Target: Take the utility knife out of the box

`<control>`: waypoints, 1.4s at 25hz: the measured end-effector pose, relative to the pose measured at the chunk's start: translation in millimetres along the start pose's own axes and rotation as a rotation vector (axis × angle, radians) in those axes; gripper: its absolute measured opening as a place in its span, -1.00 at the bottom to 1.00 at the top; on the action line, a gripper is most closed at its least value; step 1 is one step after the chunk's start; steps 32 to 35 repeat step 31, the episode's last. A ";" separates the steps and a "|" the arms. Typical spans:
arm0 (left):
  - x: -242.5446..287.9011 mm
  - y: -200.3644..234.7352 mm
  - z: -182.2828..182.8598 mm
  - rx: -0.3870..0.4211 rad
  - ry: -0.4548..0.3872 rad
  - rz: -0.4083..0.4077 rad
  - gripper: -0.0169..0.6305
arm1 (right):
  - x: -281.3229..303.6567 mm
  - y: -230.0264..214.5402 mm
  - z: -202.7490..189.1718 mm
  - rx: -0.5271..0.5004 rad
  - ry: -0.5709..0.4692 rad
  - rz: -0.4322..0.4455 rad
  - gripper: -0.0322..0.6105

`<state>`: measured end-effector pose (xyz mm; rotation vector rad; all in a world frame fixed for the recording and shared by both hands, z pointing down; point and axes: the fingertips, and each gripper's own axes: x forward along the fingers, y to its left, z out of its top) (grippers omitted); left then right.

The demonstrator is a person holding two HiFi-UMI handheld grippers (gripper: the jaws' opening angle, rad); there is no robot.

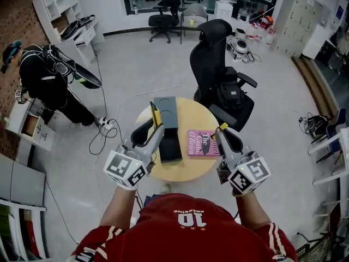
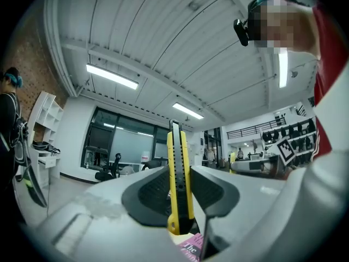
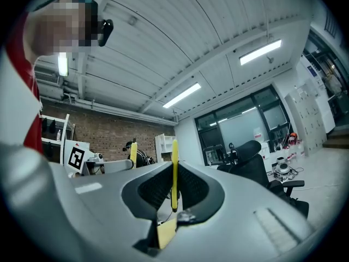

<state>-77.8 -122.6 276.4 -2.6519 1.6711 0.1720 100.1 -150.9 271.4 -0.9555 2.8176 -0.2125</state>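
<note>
My left gripper point(image 1: 155, 126) is shut on a yellow and black utility knife point(image 1: 155, 114), which it holds above the left part of a round wooden table point(image 1: 185, 171). In the left gripper view the knife point(image 2: 178, 173) stands upright, clamped between the dark pads. Just right of the knife lies an open dark box point(image 1: 170, 148), with its grey lid point(image 1: 165, 111) behind it. My right gripper point(image 1: 222, 133) hovers over the table's right edge. Its pads are closed on a thin yellow strip point(image 3: 174, 174).
A pink book point(image 1: 203, 144) lies on the table between the grippers. A black office chair point(image 1: 221, 75) with a bag stands behind the table. A person in black point(image 1: 49, 86) stands at the far left by white shelves point(image 1: 60, 7). Cables run across the floor.
</note>
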 end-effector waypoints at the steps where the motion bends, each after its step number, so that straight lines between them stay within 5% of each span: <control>1: -1.3 0.4 0.7 0.005 0.003 0.003 -0.55 | 0.8 1.8 0.1 -0.002 -0.001 0.000 -0.84; 5: -0.7 -8.3 1.5 0.042 0.010 -0.008 -0.55 | 2.0 6.9 -2.3 -0.007 -0.007 0.000 -0.84; 35: -12.7 3.0 -4.3 -0.029 0.015 0.028 -0.55 | 4.2 9.3 -1.5 0.022 -0.016 -0.016 -0.84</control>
